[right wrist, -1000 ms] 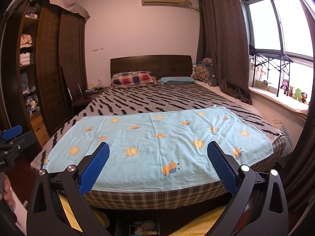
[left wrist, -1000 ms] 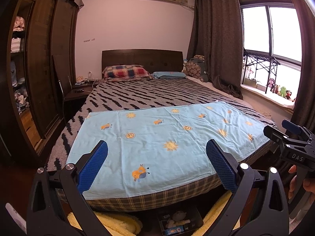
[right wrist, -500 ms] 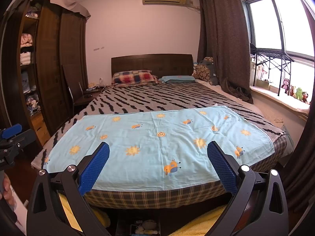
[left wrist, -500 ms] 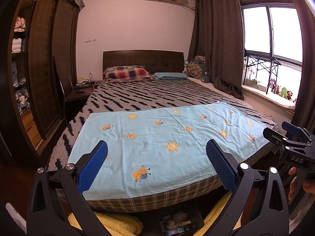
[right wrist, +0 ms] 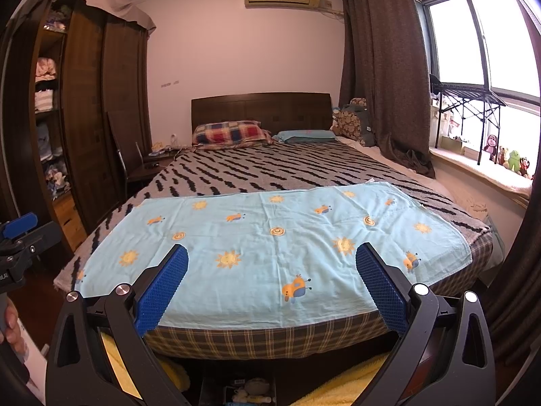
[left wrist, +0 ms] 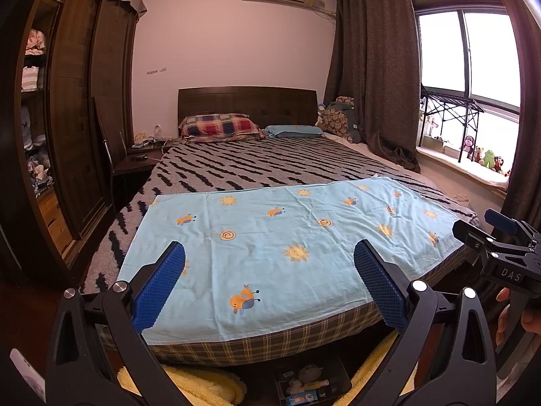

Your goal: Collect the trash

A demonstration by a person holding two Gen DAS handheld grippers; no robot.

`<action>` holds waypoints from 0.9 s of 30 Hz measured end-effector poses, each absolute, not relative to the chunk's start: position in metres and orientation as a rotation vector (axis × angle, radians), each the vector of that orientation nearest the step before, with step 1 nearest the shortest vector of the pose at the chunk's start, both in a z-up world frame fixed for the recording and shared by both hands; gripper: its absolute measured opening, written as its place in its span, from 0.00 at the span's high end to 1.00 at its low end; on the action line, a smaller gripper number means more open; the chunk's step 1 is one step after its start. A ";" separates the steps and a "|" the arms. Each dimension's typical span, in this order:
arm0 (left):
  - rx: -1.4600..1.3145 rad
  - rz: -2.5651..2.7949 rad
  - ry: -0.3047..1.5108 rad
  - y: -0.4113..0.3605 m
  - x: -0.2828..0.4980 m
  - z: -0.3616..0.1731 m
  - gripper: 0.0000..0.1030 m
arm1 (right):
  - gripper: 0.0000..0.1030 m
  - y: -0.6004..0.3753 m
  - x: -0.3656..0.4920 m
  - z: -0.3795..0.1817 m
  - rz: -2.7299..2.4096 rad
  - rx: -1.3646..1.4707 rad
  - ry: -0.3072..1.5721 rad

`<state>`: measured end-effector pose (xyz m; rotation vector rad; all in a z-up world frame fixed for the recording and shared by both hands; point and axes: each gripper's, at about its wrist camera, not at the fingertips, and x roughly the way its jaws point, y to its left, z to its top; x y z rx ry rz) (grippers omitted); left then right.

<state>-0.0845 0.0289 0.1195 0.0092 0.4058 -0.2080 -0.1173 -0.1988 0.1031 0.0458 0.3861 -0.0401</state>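
Blue-padded left gripper [left wrist: 268,253] agape | right gripper [right wrist: 270,257] agape | trash unseen

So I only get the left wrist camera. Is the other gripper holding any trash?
Observer: No. Its own camera shows the right gripper open, with nothing between its blue pads.
Operator: And who is carrying the gripper I look through?
Observer: A person. In the right wrist view, a hand grips the handle of the left gripper at the left edge of the picture.
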 end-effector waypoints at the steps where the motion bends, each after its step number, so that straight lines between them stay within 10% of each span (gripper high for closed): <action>1: 0.009 -0.208 0.406 0.029 -0.084 0.119 0.08 | 0.03 -0.199 -0.117 0.103 -0.040 0.046 0.386; 27: 0.009 -0.201 0.410 0.033 -0.084 0.120 0.08 | 0.03 -0.199 -0.116 0.101 -0.038 0.047 0.391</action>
